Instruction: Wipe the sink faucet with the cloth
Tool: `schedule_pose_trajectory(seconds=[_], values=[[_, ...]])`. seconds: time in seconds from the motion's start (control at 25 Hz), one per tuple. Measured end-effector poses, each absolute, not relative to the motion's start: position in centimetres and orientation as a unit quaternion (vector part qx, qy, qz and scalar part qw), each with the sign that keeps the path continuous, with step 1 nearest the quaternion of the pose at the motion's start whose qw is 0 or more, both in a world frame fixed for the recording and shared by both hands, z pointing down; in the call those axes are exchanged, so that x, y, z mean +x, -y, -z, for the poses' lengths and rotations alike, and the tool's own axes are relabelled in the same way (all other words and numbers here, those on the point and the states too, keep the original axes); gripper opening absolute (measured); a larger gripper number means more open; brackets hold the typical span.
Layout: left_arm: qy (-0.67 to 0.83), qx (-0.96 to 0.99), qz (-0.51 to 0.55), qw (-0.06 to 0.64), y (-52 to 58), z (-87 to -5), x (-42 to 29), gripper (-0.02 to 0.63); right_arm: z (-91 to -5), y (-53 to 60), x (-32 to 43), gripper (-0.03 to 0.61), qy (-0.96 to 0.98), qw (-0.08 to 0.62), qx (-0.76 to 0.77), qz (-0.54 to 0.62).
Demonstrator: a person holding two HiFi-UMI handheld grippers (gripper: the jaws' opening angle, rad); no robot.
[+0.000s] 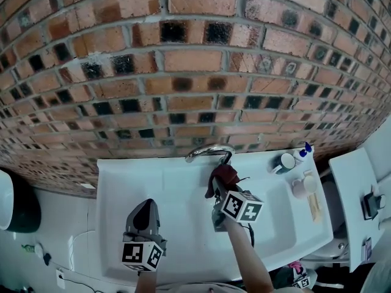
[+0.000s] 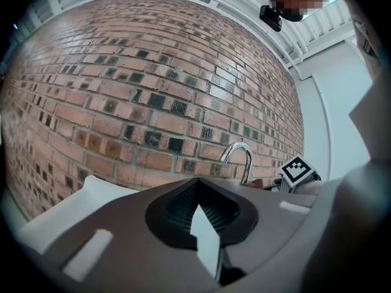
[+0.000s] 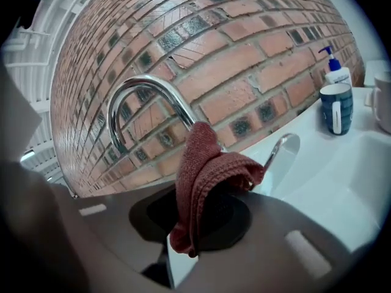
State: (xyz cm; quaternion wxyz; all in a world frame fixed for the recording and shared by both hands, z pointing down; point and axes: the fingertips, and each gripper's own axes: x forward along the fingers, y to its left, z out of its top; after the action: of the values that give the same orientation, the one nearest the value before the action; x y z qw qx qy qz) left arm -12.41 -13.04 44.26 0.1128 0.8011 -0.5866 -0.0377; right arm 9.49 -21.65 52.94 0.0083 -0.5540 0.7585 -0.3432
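**Two claws over the sink (image 1: pixel 183 237), one with the cloth (image 1: pixel 225 174)**

Closest to me are my two claws. My right claw (image 3: pixel 195 218) is clamped tight on the one red cloth. Its jaws pinch a fold, and the rest bunches up above them. The cloth sits right by the tip of the one shiny faucet (image 1: pixel 209 151). I cannot tell if they touch. My left claw (image 1: pixel 145 207) hangs over the sink, off to the left of the faucet. Its jaws are pressed close together with nothing between them. On the white bench (image 1: pixel 259 159) to the right stand one blue mug (image 1: pixel 284 162) and one soap bottle (image 1: pixel 302 153), side by side.
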Motion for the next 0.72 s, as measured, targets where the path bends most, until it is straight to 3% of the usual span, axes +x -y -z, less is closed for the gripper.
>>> schedule_pose_trajectory(seconds=[0.52,0.72], values=[[0.585,0.801,0.048,0.116,12.8,-44.1,-12.5,0.006,-48.1,22.4,10.0,0.052,-0.778,-0.039,-0.577,0.245],[0.586,0.8,0.051,0.115,12.7,-43.9,-12.8,0.006,-44.6,22.4,9.1,0.052,-0.794,-0.028,-0.575,0.193]])
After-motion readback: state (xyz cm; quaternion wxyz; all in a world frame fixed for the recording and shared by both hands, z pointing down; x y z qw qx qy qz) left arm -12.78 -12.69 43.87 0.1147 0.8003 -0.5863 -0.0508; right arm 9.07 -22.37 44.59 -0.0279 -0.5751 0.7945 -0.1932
